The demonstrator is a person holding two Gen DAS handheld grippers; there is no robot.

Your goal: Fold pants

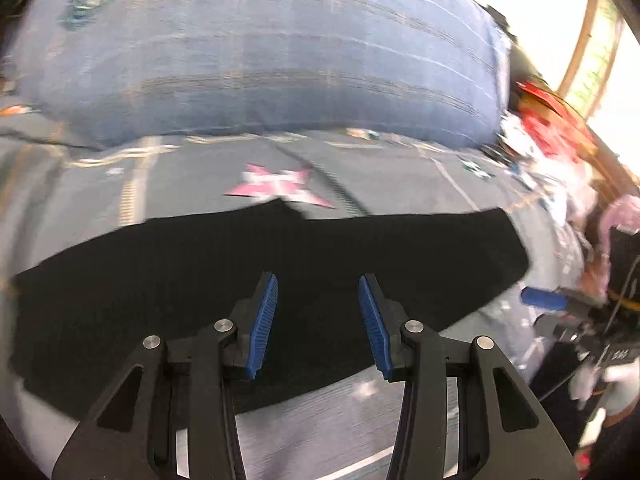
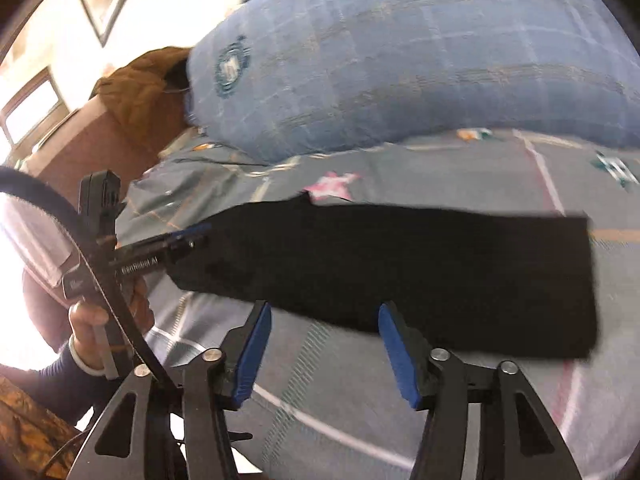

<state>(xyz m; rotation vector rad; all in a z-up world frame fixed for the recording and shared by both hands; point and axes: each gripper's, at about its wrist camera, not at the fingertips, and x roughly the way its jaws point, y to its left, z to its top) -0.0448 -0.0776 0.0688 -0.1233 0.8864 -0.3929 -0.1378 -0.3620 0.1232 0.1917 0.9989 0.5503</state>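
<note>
Black pants [image 1: 280, 280] lie flat as a long dark band across a grey patterned bedsheet [image 1: 400, 168]; they also show in the right wrist view [image 2: 400, 272]. My left gripper [image 1: 318, 284] is open and empty, its blue pads [image 1: 264, 320] hovering over the near part of the pants. In the right wrist view the left gripper [image 2: 192, 236] reaches the pants' left end. My right gripper [image 2: 324, 312] is open and empty, at the pants' near edge. The right gripper's blue pad [image 1: 544, 299] shows at the pants' right end.
A large blue plaid pillow [image 1: 280, 52] lies behind the pants, also in the right wrist view [image 2: 400, 60]. A brown cloth [image 2: 140, 88] sits by a wooden headboard at left. Cluttered clothes [image 1: 560, 168] pile at the right. A pink star print [image 1: 280, 188] marks the sheet.
</note>
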